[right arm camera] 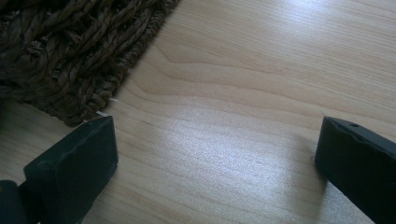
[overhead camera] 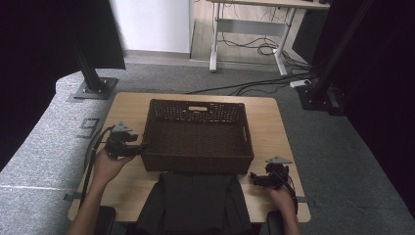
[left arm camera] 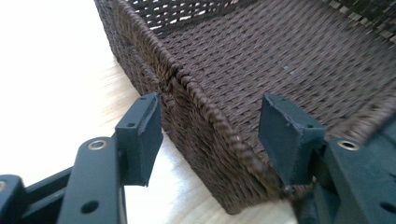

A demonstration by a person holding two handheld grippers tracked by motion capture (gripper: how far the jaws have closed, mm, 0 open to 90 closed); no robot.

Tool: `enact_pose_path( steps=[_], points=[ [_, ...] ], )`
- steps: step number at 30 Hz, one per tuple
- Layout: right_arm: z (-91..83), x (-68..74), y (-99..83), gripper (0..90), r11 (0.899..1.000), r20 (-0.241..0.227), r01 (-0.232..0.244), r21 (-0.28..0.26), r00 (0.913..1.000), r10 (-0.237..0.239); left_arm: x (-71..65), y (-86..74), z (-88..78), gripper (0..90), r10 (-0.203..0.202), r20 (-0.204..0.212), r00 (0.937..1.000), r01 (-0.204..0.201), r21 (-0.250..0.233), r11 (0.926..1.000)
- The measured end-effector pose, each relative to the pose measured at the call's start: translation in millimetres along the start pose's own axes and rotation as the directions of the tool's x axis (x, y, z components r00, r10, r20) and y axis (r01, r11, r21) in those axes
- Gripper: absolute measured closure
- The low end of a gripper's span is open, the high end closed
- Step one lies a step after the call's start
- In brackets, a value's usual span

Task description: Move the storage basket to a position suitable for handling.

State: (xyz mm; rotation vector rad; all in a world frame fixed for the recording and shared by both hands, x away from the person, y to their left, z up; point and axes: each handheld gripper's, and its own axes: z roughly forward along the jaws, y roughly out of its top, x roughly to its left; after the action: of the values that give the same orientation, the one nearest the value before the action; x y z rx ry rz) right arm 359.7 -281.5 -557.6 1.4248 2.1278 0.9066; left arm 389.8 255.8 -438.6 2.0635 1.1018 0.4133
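A dark brown woven basket (overhead camera: 197,105) stands in the middle of the wooden table (overhead camera: 274,127), with nothing in it. My left gripper (overhead camera: 139,146) is at the basket's left wall near its front corner. In the left gripper view its jaws straddle the basket's rim (left arm camera: 205,107), one pad outside and one inside, with gaps on both sides; the left gripper (left arm camera: 212,105) is open. My right gripper (overhead camera: 254,177) sits low over bare table by the basket's front right corner (right arm camera: 60,51). The right gripper (right arm camera: 218,122) is open wide with only wood between the jaws.
A dark grey folded cloth (overhead camera: 195,200) lies at the table's near edge, just in front of the basket. Beyond the table are grey carpet, black stand bases (overhead camera: 93,88) and a desk with loose cables (overhead camera: 254,46).
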Motion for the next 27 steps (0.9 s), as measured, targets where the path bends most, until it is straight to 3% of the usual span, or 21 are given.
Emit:
enact_pose_path(
  steps=[1,9,12,15,27],
  points=[
    [0.0,0.0,0.0,0.0,1.000,0.000,0.000,0.000,1.0000,0.000,2.5,-4.5,-6.5,37.8,-0.026,0.014,0.9995,0.027,-0.020,0.9994],
    [0.0,0.0,0.0,0.0,1.000,0.000,0.000,0.000,1.0000,0.000,5.7,-25.6,-24.7,27.8,-0.062,0.063,0.9961,0.066,-0.065,0.9957],
    [0.0,0.0,0.0,0.0,1.000,0.000,0.000,0.000,1.0000,0.000,4.0,-36.5,-28.0,23.6,-0.050,0.050,0.9975,0.053,-0.063,0.9966],
    [0.0,0.0,0.0,0.0,1.000,0.000,0.000,0.000,1.0000,0.000,2.2,-47.1,-25.8,15.2,-0.039,0.045,0.9982,0.041,-0.042,0.9983],
    [0.0,0.0,0.0,0.0,1.000,0.000,0.000,0.000,1.0000,0.000,-3.9,-82.3,7.4,8.0,0.030,-0.020,0.9993,-0.030,0.039,0.9988]
  ],
)
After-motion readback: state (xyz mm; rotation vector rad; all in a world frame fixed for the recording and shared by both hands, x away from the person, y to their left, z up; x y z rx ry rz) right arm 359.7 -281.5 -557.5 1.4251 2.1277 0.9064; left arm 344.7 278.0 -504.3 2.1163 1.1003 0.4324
